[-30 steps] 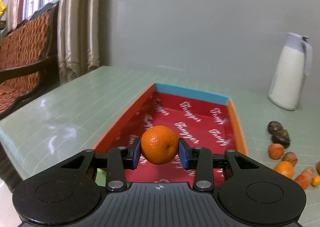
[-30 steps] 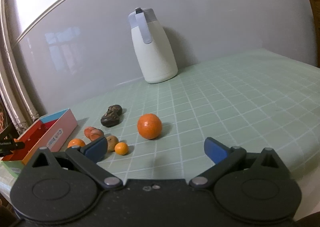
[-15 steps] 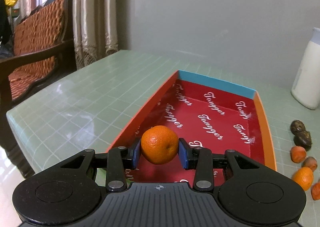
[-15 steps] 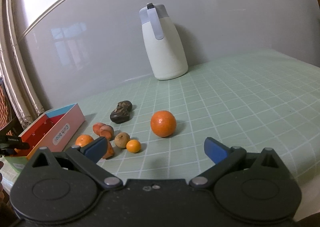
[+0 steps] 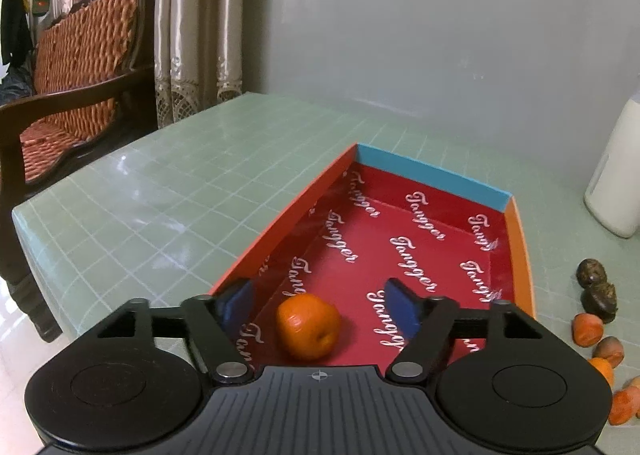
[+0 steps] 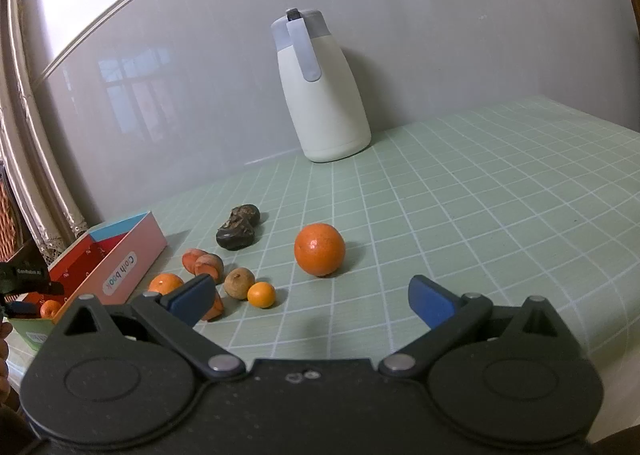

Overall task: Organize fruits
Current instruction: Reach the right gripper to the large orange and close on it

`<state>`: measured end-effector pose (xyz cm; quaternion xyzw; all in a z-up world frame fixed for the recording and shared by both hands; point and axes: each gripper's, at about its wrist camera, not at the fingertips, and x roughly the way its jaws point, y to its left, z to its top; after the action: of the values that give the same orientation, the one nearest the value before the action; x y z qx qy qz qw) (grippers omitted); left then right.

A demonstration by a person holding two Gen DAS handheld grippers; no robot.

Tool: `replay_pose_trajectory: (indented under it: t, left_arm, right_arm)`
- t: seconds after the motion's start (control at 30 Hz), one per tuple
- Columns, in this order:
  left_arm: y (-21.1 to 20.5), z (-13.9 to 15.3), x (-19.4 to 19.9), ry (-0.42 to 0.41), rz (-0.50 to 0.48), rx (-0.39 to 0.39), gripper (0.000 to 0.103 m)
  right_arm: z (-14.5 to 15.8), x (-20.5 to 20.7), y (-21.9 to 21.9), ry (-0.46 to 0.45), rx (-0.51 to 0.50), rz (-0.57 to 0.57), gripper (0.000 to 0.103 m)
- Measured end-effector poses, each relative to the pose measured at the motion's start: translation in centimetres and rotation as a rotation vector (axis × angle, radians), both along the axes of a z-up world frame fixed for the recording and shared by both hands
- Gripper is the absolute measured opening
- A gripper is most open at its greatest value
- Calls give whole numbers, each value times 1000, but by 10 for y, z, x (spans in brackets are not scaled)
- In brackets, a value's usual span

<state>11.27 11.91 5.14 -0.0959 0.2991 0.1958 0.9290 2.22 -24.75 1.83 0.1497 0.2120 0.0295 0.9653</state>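
A small orange lies on the red floor of the open box, near its front end. My left gripper hangs over it with its jaws opening; the blue pads stand clear of the fruit on both sides. In the right wrist view the same box sits at the far left, with that orange inside. My right gripper is open above the table, nothing between its fingers. Ahead of it lie a large orange, a tiny orange, a brown round fruit and several reddish fruits.
A white jug with a grey lid stands by the wall. Two dark wrinkled fruits lie between the box and the large orange. A wooden bench with a woven cushion and curtains are beyond the table's left edge.
The left gripper's jaws have opened and let go of the small orange, which now rests on the box floor. The right wrist view has shifted a little to the left.
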Motion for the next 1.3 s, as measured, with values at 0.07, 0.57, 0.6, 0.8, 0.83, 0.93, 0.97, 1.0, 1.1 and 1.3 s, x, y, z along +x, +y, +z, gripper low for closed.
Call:
replay_pose_trajectory:
  t: [0.07,0.57,0.6,0.8,0.83,0.93,0.97,1.0,1.1,1.3]
  left_arm:
    - [-4,2,-3,-16,-3,8,80]
    - [-21,18,-48,-132,-88,91,102]
    - [-24,18,-51,-136,-94,100,103]
    - [-45,18,-67,-143,-160,147,103]
    - [-50,18,-69,-148,-175,159,103]
    - [-66,17,-75,-156,-227,180,103]
    - [-71,17,-76,-158,-245,181,103]
    - [-77,17,-77,-160,-267,185,103]
    - [-98,15,-81,-164,-325,209,103]
    - [-120,9,-82,-142,-373,191,103]
  right_arm:
    - [0,0,0,0,0,0,103]
    - [2,4,0,3,-22,-6,103]
    - [3,4,0,3,-26,-6,103]
    - [5,8,4,10,-57,7,103]
    - [5,8,5,10,-62,8,103]
    - [6,9,6,11,-77,9,103]
    - [6,9,6,12,-81,8,103]
    - [6,10,6,12,-85,6,103]
    - [6,11,6,21,-94,5,103]
    - [7,17,5,36,-107,15,103]
